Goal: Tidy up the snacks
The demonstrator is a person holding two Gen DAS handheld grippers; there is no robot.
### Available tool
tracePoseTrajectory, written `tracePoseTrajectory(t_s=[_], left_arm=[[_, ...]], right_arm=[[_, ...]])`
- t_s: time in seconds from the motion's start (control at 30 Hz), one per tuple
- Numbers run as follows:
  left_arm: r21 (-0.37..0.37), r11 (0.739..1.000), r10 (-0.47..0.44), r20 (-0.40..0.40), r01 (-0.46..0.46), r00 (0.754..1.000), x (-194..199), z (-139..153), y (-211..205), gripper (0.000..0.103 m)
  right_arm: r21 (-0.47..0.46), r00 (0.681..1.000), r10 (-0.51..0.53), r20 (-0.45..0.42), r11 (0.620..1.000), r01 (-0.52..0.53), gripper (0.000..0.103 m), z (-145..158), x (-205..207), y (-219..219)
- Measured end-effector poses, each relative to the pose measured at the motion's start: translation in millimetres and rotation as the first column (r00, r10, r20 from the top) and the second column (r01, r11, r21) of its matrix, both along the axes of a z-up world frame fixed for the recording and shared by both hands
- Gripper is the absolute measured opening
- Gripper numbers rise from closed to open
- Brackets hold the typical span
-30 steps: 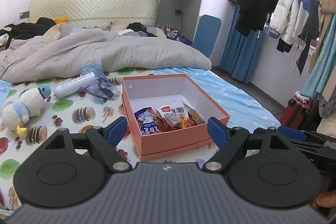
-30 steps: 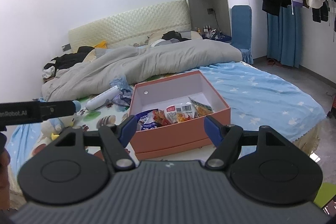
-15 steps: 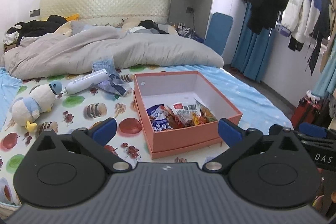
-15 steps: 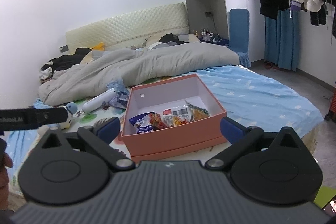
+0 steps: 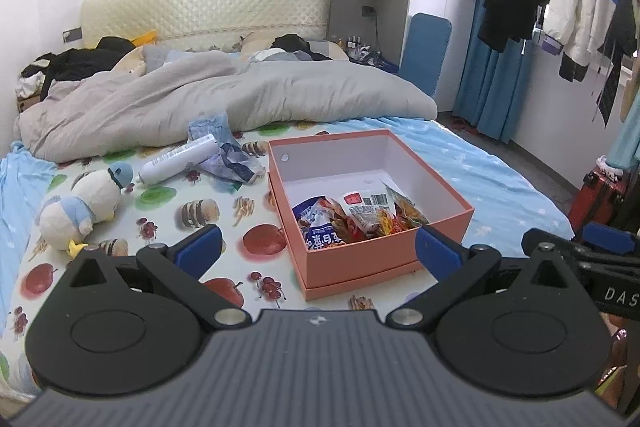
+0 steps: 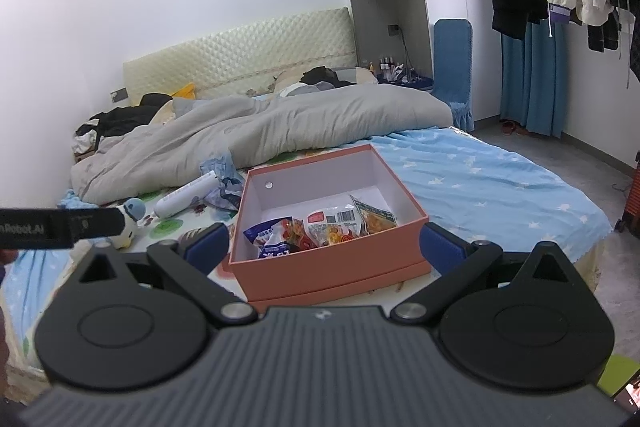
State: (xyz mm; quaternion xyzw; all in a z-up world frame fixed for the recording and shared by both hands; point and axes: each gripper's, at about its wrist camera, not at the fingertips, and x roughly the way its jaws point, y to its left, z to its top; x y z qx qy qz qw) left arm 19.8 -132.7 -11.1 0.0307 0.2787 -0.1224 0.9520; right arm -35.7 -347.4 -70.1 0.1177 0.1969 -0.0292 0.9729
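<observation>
Salmon-pink cardboard box [image 5: 362,251] is sat on the bed [image 5: 168,211] straight ahead of both tongs, snack packets [image 5: 356,215] already piled inside at its near wall. Left tongs [image 5: 318,247] and right tongs [image 6: 324,241] are spread wide, nothing held, hanging short of the box. Looks like the packing step is basically done; probably only a lid or tidy-up is called for next, though no lid can be seen.
</observation>
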Motion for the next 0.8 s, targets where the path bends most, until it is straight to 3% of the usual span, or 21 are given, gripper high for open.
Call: tracePoseTrajectory(t_s=[0.8], left_arm=[[-0.029,0.999,-0.029,-0.016,0.028,0.999,-5.1,-0.5,-2.2,0.103]], right_arm=[[-0.001,1.000,-0.014,0.007,1.000,0.014,0.103,2.7,-4.4,2.1]])
